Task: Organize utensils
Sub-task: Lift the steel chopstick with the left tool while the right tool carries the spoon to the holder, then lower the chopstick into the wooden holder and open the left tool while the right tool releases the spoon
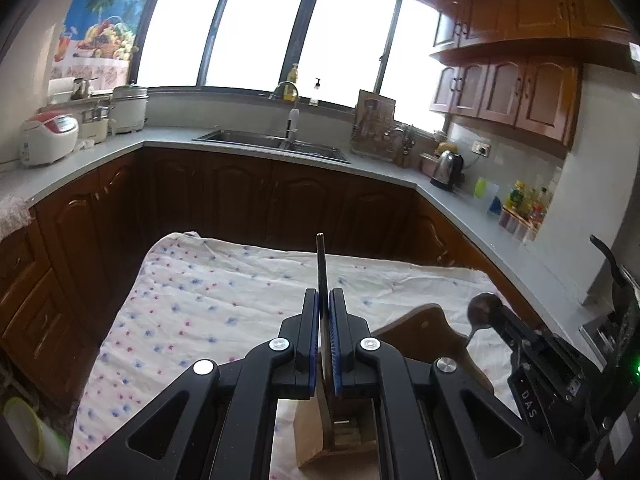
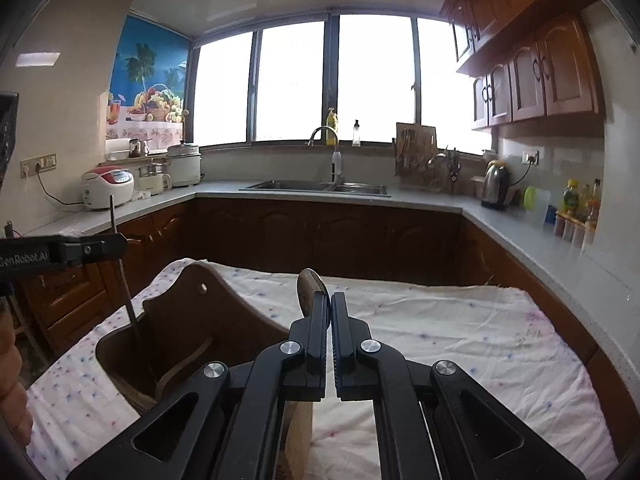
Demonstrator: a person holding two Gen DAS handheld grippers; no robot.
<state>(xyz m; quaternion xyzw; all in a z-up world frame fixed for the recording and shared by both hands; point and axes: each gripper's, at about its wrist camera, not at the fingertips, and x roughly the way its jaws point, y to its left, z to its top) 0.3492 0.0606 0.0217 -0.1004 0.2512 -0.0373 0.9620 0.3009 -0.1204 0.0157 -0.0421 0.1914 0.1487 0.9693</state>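
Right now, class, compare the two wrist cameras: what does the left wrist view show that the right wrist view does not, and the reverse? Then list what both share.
Only the left wrist view shows the left gripper head-on, shut on a thin dark utensil seen edge-on.

Only the right wrist view shows the wall socket strip on the left wall, and the wooden holder as an open caddy with a handle hole.

Both show the right gripper shut on a spoon, the floral cloth, the sink, the kettle and the rice cooker.
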